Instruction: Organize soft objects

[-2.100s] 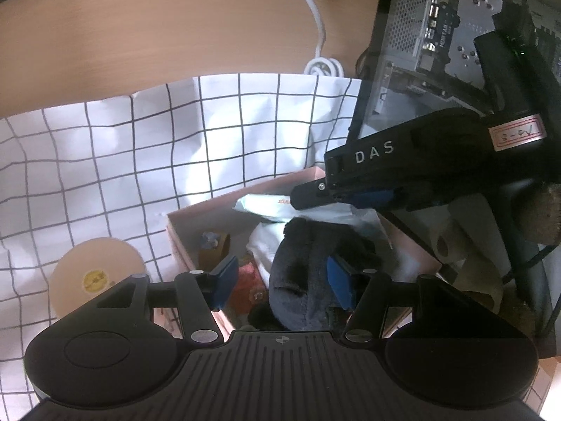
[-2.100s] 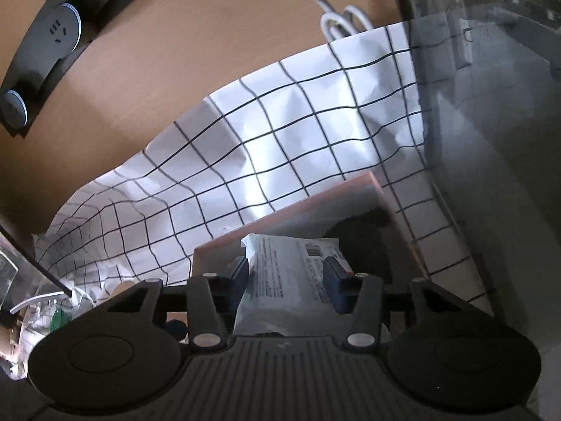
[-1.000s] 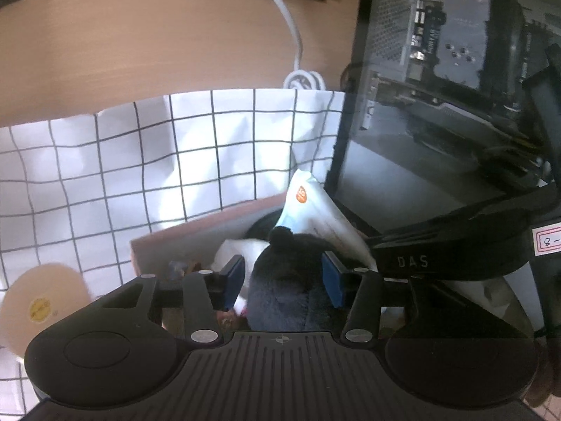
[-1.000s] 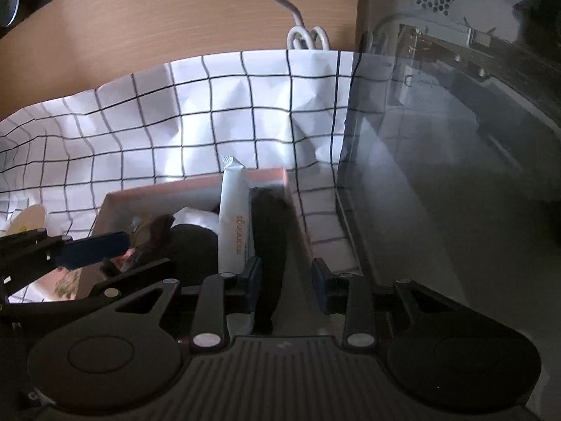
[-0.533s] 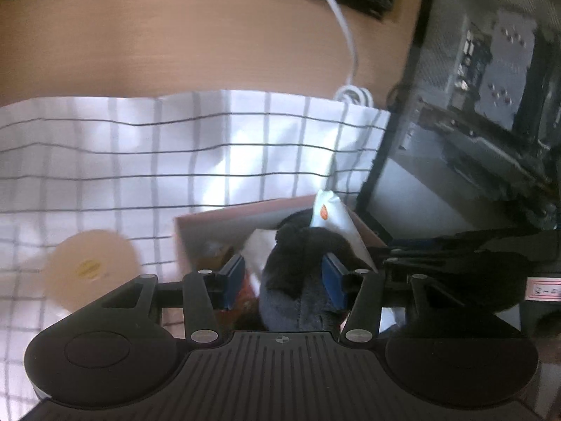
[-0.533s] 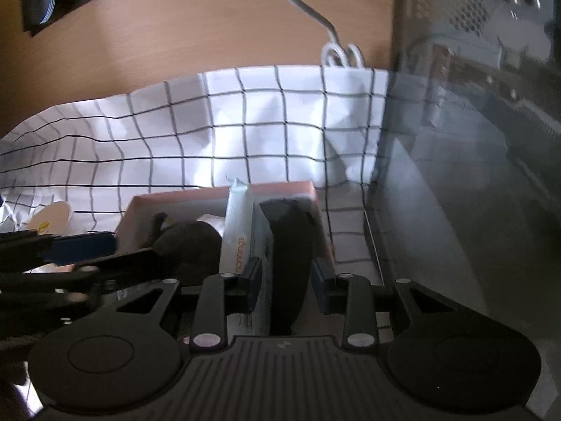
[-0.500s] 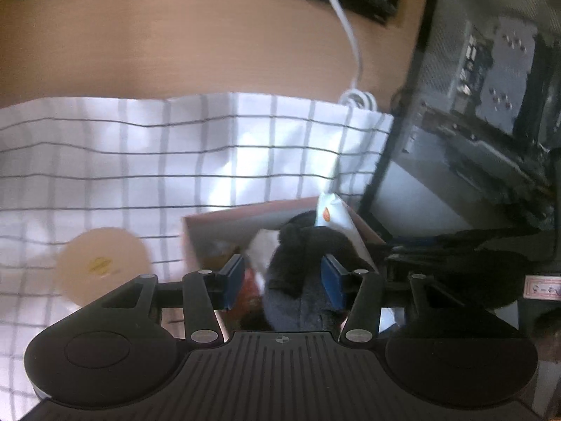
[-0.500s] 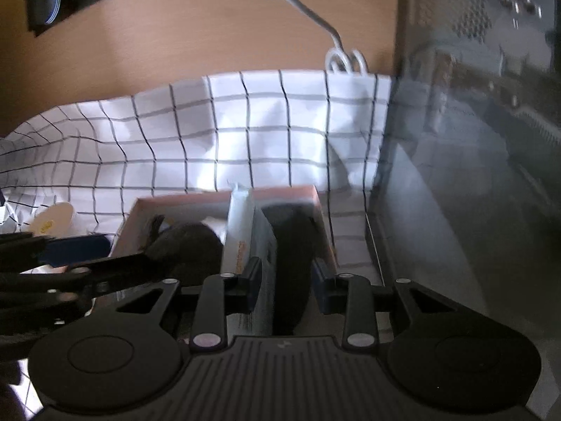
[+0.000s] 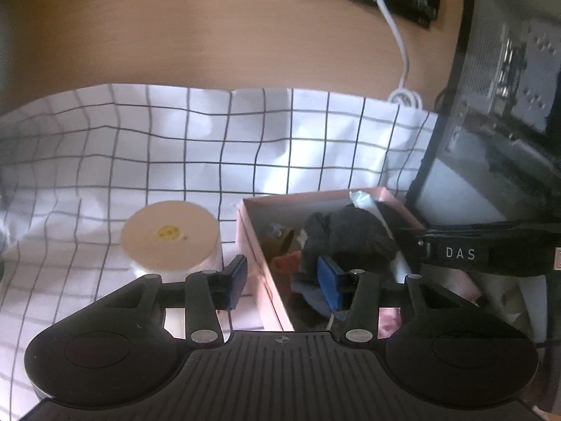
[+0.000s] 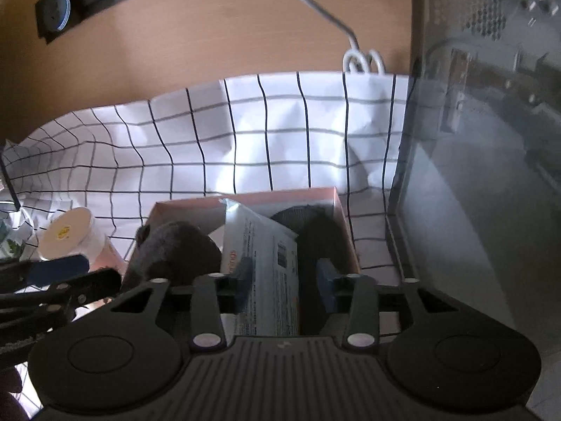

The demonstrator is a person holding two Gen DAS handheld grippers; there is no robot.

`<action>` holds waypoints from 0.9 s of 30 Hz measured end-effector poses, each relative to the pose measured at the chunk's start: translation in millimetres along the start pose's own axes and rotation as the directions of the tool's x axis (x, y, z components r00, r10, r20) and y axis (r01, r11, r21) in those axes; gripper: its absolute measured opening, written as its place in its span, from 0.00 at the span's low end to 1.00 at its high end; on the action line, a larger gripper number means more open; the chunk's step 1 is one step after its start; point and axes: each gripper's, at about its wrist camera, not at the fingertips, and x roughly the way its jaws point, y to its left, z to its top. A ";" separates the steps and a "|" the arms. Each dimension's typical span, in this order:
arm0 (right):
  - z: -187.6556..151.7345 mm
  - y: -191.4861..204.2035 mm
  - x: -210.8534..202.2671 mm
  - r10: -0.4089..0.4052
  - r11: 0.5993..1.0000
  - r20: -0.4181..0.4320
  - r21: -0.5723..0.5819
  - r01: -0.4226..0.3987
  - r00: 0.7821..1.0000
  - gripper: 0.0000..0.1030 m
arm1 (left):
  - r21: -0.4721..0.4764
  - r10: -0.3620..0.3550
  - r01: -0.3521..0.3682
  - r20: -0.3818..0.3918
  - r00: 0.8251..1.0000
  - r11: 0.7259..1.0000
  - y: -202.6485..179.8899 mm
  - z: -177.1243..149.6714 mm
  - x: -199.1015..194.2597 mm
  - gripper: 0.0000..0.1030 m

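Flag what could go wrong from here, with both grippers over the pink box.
The left gripper's open fingers straddle the pink cardboard box's side wall; closing or lowering could pinch or drag it.
The white plastic packet stands on edge between the right gripper's open fingers; pulling back might snag and tip it.
Both grippers crowd the box beside the dark fuzzy plush and may collide.

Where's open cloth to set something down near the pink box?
Bare checked cloth lies behind the pink box and the white tub, up to the wooden wall, and left of the tub. Crowded: the box holds the dark plush and tissue pack; the PC case hems its right side.
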 end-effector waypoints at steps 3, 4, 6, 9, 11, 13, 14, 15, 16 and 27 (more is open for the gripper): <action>-5.5 6.5 -23.2 0.035 0.999 0.072 -0.044 -0.031 0.997 0.65 | -0.035 0.009 -0.006 0.061 0.998 0.999 3.7 -10.6 -30.1 0.49; -10.3 11.3 -32.8 0.060 0.996 0.096 -0.073 -0.053 0.994 0.65 | -0.051 0.014 -0.009 0.087 0.996 0.999 6.1 -15.9 -42.7 0.49; -21.7 21.2 -47.8 0.114 0.986 0.125 -0.135 -0.097 0.986 0.70 | -0.076 0.033 -0.024 0.123 0.992 0.997 11.7 -28.9 -64.6 0.49; -48.0 39.0 -63.9 0.183 0.964 0.128 -0.218 -0.152 0.975 0.82 | -0.104 0.109 -0.096 0.129 0.986 0.990 20.5 -60.0 -89.7 0.49; -67.2 51.9 -67.2 0.225 0.946 0.083 -0.255 -0.198 0.971 0.82 | -0.125 0.176 -0.163 0.100 0.979 0.979 25.3 -84.1 -99.4 0.49; -87.3 64.9 -64.3 0.262 0.927 0.015 -0.282 -0.247 0.965 0.83 | -0.158 0.233 -0.222 0.055 0.971 0.962 30.7 -107.7 -105.9 0.49; -96.4 71.2 -60.9 0.274 0.917 -0.018 -0.296 -0.267 0.962 0.83 | -0.175 0.258 -0.250 0.025 0.966 0.952 33.3 -118.0 -107.2 0.49; -104.4 77.8 -56.4 0.278 0.908 -0.049 -0.312 -0.279 0.959 0.83 | -0.190 0.281 -0.278 -0.009 0.960 0.942 35.6 -126.4 -106.0 0.49; -113.3 86.3 -51.0 0.273 0.899 -0.088 -0.330 -0.287 0.958 0.83 | -0.199 0.310 -0.313 -0.049 0.949 0.929 36.9 -134.9 -104.0 0.49; -131.8 95.1 -16.7 0.212 0.920 -0.178 -0.297 -0.258 0.961 1.00 | -0.154 0.391 -0.403 -0.102 0.915 0.902 15.8 -156.1 -93.6 0.59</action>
